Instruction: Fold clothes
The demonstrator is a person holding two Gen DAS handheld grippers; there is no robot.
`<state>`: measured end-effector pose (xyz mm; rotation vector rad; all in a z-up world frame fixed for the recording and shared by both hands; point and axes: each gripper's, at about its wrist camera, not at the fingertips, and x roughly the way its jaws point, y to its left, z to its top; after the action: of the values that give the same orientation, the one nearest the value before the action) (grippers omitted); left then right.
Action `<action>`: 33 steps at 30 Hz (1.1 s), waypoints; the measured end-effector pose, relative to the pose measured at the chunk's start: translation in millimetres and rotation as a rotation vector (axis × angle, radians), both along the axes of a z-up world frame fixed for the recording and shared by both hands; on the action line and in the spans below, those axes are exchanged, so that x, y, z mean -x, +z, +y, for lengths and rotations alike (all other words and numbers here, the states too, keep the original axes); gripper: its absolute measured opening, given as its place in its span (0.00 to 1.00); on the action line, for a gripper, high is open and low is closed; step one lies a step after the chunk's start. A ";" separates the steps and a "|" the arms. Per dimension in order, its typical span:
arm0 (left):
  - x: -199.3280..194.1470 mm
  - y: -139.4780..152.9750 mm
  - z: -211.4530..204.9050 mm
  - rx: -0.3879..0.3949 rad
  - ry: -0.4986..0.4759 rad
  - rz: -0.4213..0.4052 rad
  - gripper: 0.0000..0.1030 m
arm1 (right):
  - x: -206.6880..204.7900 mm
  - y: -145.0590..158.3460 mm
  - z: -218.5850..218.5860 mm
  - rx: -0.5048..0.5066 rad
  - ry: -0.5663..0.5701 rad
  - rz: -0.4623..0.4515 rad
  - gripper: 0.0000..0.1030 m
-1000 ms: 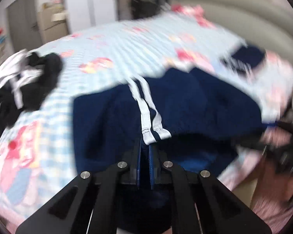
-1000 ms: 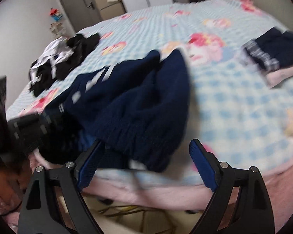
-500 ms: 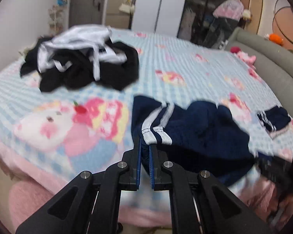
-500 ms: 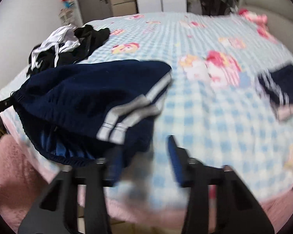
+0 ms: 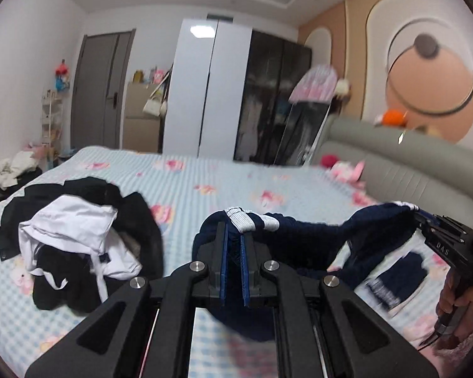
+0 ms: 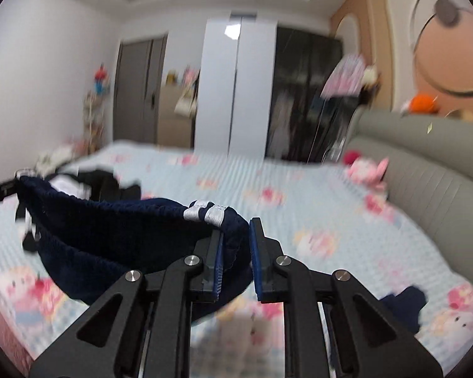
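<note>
Bedroom, checked bed (image 5: 205, 170): you hold navy shorts (image 5: 315, 236) stretched in the air between both grippers.
Your left gripper (image 5: 233, 245) pinches one striped end and your right gripper (image 6: 236, 245) pinches the other, its pads a little apart around the thick fabric. Their long axis runs left to right between your hands, sagging in the middle above the bed's near edge. Left of them lies a black-and-white pile (image 5: 72, 239); to the right, a folded navy piece (image 5: 400, 277). Behind stand a wardrobe (image 5: 224, 94) and grey headboard (image 5: 403, 163).
</note>
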<state>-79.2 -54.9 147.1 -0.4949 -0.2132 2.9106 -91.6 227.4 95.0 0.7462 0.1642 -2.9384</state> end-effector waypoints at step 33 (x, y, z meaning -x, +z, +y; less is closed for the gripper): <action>-33.3 -198.5 -15.1 -0.227 -0.142 -0.496 0.40 | -71.5 -133.9 51.6 0.298 -0.002 -0.316 0.63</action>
<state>-45.9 -70.0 -51.4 -1.1286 -0.5407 2.5341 -20.1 278.9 -38.9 1.1366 -0.2920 -2.7075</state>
